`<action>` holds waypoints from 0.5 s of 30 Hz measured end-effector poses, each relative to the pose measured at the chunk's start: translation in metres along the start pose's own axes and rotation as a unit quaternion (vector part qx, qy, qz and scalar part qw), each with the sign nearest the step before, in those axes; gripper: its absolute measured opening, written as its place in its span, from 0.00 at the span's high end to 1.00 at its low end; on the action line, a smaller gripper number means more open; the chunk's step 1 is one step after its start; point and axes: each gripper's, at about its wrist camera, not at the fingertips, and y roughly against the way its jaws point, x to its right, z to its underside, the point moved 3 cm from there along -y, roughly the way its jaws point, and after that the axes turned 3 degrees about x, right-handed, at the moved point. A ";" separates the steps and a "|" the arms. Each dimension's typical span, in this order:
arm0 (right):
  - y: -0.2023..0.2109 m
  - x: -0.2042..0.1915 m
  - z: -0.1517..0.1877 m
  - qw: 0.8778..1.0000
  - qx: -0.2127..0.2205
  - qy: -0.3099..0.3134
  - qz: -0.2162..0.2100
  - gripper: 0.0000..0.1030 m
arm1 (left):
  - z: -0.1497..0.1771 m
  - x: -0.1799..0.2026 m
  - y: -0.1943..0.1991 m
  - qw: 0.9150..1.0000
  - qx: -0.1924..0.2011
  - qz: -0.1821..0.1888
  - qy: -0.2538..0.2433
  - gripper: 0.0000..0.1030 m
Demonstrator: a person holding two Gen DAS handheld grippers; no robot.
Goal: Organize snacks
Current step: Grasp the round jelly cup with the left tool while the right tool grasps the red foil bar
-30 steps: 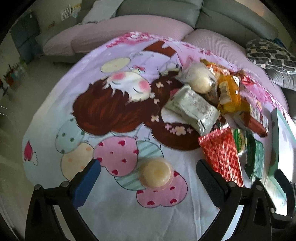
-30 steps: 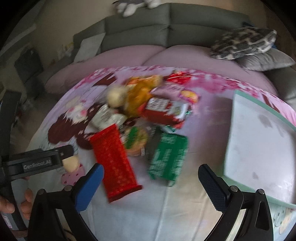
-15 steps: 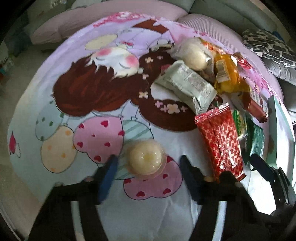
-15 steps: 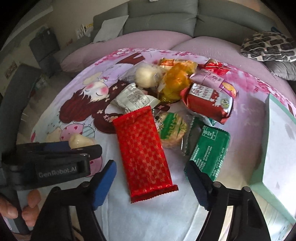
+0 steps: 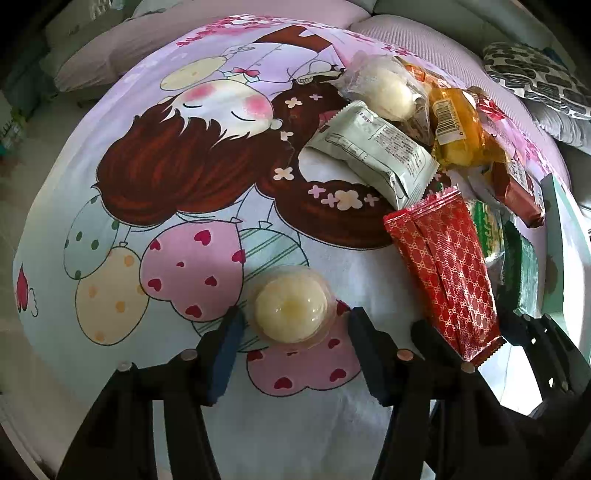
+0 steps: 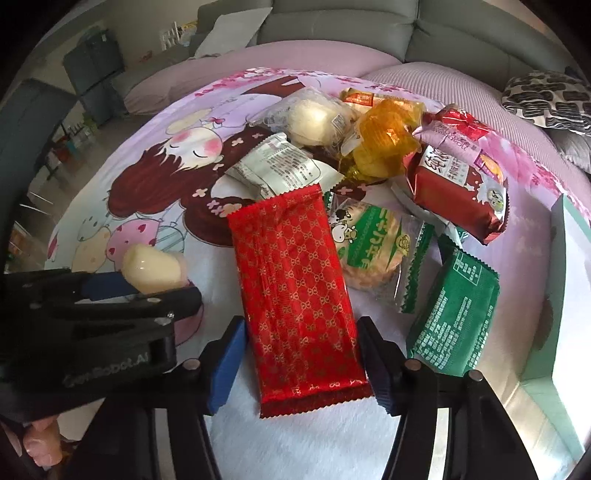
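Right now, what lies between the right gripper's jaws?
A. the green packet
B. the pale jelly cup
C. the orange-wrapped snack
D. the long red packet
D: in the right wrist view the long red packet lies lengthwise between the open jaws of the right gripper, while the pale jelly cup sits between the left gripper jaws.

Both views are taken low and close over the cloth (image 5: pixel 110 206), facing the sofa (image 6: pixel 332 26) — the jelly (image 5: pixel 291 308) and red pack (image 6: pixel 295 280) are shared.
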 end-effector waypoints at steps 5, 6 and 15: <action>-0.004 -0.004 -0.003 1.000 0.001 0.011 0.011 0.41 | -0.002 -0.004 0.000 1.000 0.005 -0.005 0.004 0.51; -0.003 -0.003 -0.002 1.000 0.002 0.010 0.012 0.43 | -0.003 -0.006 0.001 1.000 0.006 -0.004 0.006 0.51; 0.006 0.002 -0.004 1.000 0.011 -0.012 0.002 0.54 | -0.012 -0.015 0.007 0.999 0.009 0.006 0.030 0.53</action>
